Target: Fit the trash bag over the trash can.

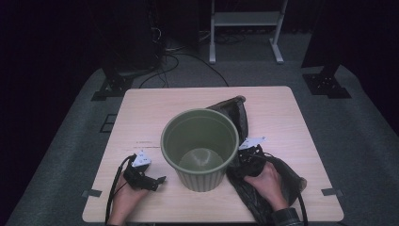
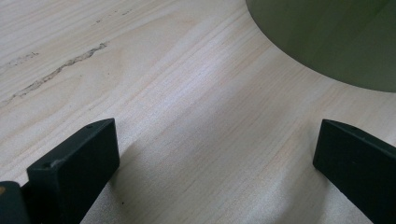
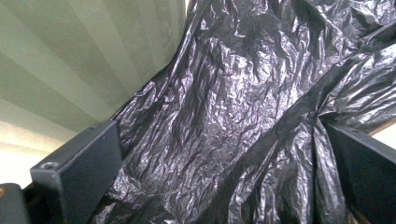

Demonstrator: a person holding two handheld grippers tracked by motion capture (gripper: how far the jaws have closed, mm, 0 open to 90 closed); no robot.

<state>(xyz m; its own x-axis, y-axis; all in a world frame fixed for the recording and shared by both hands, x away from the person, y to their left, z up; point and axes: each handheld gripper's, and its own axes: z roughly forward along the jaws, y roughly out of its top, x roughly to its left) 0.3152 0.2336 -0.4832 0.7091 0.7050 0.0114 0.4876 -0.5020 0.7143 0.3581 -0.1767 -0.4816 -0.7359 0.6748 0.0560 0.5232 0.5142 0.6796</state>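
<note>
Bag beside bin, both claws wide open, gripping nothing.
Right gripper (image 1: 248, 153), frame centre-right, straddles the black bag (image 3: 224, 116); closing may snag one slippery fold beside the green bin (image 1: 200, 141). Left gripper (image 1: 157, 181) idles lower left.

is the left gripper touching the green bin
Apart. In the left gripper view the left gripper stands open over bare table, with wood showing between its jaws and the green bin.

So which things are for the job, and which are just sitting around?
For the job:
green bin
black bin bag
right gripper, open over the bag
left gripper, open over bare table

Just sitting around:
white stand on the floor behind
cables on the floor
</note>
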